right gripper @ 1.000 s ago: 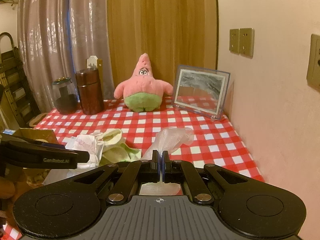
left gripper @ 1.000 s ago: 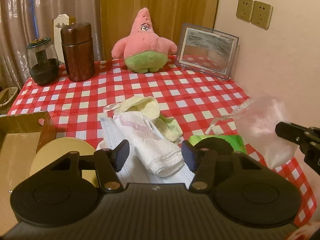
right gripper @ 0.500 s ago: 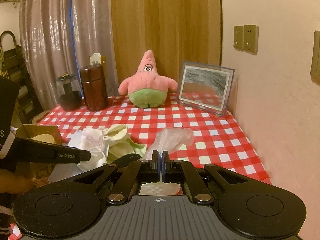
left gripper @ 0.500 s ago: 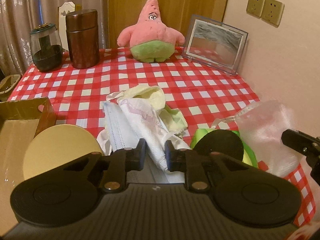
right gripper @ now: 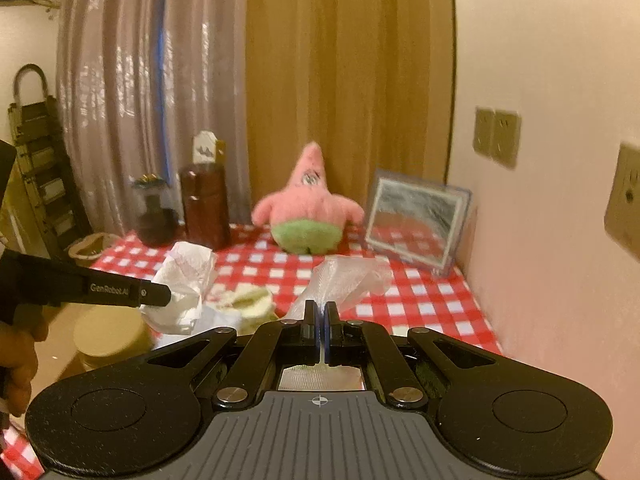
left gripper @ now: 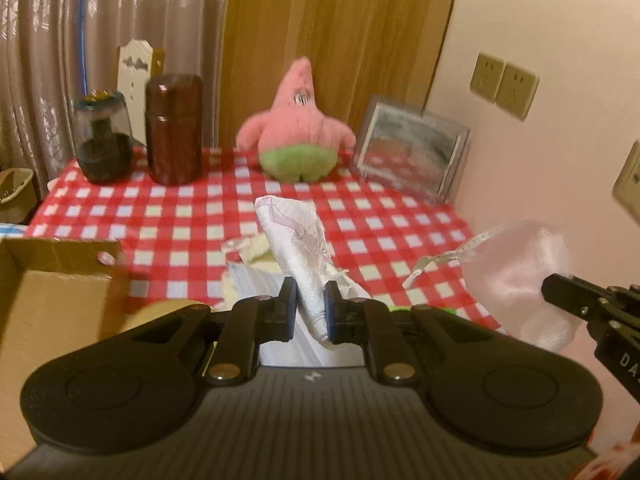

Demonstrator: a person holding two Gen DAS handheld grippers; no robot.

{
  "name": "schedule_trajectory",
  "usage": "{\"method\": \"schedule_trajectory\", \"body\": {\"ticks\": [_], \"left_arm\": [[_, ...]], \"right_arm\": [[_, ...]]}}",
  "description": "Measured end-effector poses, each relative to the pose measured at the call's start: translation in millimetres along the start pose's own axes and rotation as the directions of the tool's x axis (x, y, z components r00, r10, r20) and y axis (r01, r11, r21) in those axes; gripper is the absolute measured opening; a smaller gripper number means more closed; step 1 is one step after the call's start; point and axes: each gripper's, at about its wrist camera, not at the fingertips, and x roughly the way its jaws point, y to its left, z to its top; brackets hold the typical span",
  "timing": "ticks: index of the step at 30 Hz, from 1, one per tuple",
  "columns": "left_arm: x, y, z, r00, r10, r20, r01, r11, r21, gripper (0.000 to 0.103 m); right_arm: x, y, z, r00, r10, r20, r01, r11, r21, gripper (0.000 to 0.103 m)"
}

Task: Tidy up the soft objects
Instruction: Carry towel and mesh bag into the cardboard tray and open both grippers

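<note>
White cloth (left gripper: 298, 236): folded, dotted w/ pink stitching; pinched between L fingers, free end sticks up and fwd past the tips, lifted off the pile.
L gripper (left gripper: 311, 312): fingers clenched on white cloth, only the cloth's thickness between pads; seen side-on from R cam (right gripper: 156, 295), tip buried in the cloth (right gripper: 186, 280).
Sheer pouch (right gripper: 346, 278): translucent, ribbon tie; gripped by R fingers, bulges fwd and slightly R of the tips, hangs above the tablecloth. From L cam (left gripper: 520, 280) it sits well R of L fingers.
R gripper (right gripper: 321, 322): fingers clamped nearly flush on the pouch's thin edge; in L cam (left gripper: 560, 294) tip pokes into the pouch.
Soft pile (right gripper: 248, 300): pale yellow-green cloth + flat white pieces, just below and L of R fingertips, under L fingers.
Cardboard box (left gripper: 48, 292): open, L of L fingers; round yellow disc (right gripper: 108, 336) inside near corner.
Tablecloth (left gripper: 192, 216): red/white check, beneath both grippers.
Pink star plush (left gripper: 298, 128): far ahead of both finger pairs, upright at back edge.
Brown canister (left gripper: 173, 128): ahead-L, beside dark glass jar (left gripper: 102, 136).
Framed picture (left gripper: 412, 148): ahead-R, leaning by wall.
Hand (right gripper: 18, 360): lower L edge of R cam, on L gripper's handle.
</note>
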Motion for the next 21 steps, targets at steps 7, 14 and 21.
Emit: {"method": "schedule_trajectory", "body": {"ticks": [7,14,21], "left_arm": [[-65.2,37.1,3.3,0.998,0.036,0.05,-0.037,0.999,0.006,0.013],[-125.4,97.9,-12.5,0.991,0.124,0.054,-0.124,0.992,-0.005,0.013],[-148.1,160.0,-42.9,0.976,0.218,-0.002,-0.218,0.975,-0.035,0.013]], "right_arm": [[-31.6,53.2,20.2,0.993,0.1,0.061,-0.096,0.993,-0.061,0.002],[-41.9,136.8,23.2,0.959,0.271,0.076,-0.257,0.954,-0.157,0.002],[-28.1,208.9,13.0,0.916,0.399,0.032,-0.382,0.894,-0.233,0.002]]}}
